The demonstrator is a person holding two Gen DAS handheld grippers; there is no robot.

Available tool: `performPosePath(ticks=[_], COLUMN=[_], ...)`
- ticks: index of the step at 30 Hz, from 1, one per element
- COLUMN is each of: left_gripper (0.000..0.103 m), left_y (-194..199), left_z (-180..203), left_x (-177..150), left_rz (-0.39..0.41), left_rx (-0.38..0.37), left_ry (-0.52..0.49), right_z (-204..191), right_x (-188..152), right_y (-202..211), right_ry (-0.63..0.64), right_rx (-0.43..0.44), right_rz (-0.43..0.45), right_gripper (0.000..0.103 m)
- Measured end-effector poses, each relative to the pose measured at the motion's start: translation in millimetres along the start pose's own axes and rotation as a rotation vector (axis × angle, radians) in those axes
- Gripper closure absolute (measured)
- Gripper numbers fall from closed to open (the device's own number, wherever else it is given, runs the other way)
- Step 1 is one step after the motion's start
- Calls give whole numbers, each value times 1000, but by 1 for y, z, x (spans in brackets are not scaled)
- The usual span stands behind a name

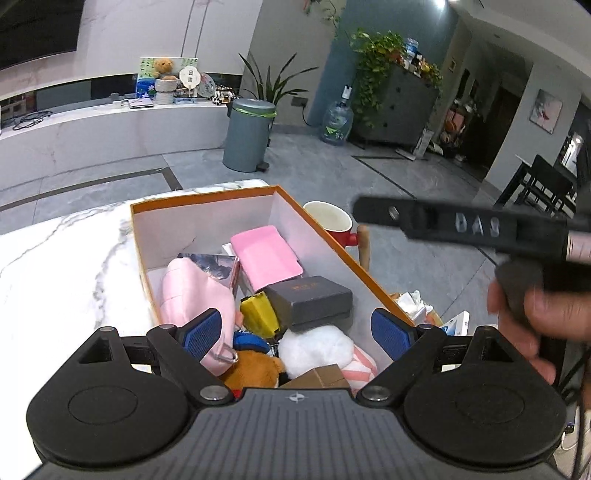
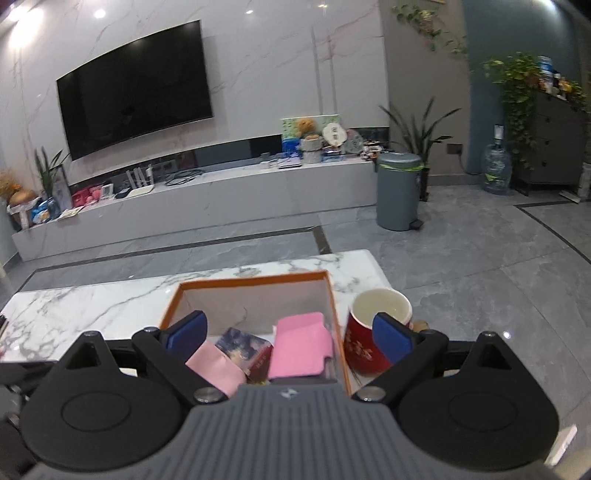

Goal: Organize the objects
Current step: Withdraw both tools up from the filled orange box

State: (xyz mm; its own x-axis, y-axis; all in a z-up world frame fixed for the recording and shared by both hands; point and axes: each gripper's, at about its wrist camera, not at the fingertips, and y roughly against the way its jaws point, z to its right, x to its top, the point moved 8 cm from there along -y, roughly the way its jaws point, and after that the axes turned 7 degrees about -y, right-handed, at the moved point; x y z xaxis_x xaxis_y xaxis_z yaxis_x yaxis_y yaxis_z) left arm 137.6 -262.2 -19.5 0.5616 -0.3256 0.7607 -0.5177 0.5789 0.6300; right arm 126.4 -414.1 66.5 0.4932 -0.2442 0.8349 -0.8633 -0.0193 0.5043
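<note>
Orange-rimmed box (image 1: 207,201) sat crammed on my marble table (image 1: 74,258), red mug (image 2: 364,349) beside it; left gripper (image 1: 297,330) and right gripper (image 2: 288,334) gaped empty.

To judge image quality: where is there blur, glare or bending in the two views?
Left wrist view: the right gripper is motion-blurred, the box sharp. Right wrist view: ceiling lights glare on the wall, and the TV edges bow from fisheye.

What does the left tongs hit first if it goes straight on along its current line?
Probably the dark grey box in the orange-rimmed box, which lies centred between the open left tongs. The white fluffy toy sits nearer and lower, so depth is uncertain.
</note>
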Motion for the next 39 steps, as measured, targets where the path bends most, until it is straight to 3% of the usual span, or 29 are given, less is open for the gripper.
performPosePath(ticks=[8, 16, 22, 28, 32, 39], left_gripper=[0, 0, 0, 0, 0, 0], left_y=[-4, 4, 14, 27, 24, 16], left_z=[-11, -13, -20, -38, -42, -47], left_x=[-15, -29, -43, -46, -44, -51], left_rz=[22, 112, 84, 90, 56, 13], left_rx=[-5, 96, 146, 219, 277, 334], left_ry=[35, -96, -44, 98, 95, 121], right_z=[16, 12, 8, 6, 2, 1], right_x=[-41, -75, -81, -85, -87, -96], right_y=[-1, -12, -11, -6, -2, -13], right_ry=[-100, -98, -17, -20, 8, 20], right_rx=[-31, -41, -60, -40, -25, -26], right_rz=[29, 60, 99, 101, 105, 33], right_gripper=[7, 7, 6, 5, 4, 4])
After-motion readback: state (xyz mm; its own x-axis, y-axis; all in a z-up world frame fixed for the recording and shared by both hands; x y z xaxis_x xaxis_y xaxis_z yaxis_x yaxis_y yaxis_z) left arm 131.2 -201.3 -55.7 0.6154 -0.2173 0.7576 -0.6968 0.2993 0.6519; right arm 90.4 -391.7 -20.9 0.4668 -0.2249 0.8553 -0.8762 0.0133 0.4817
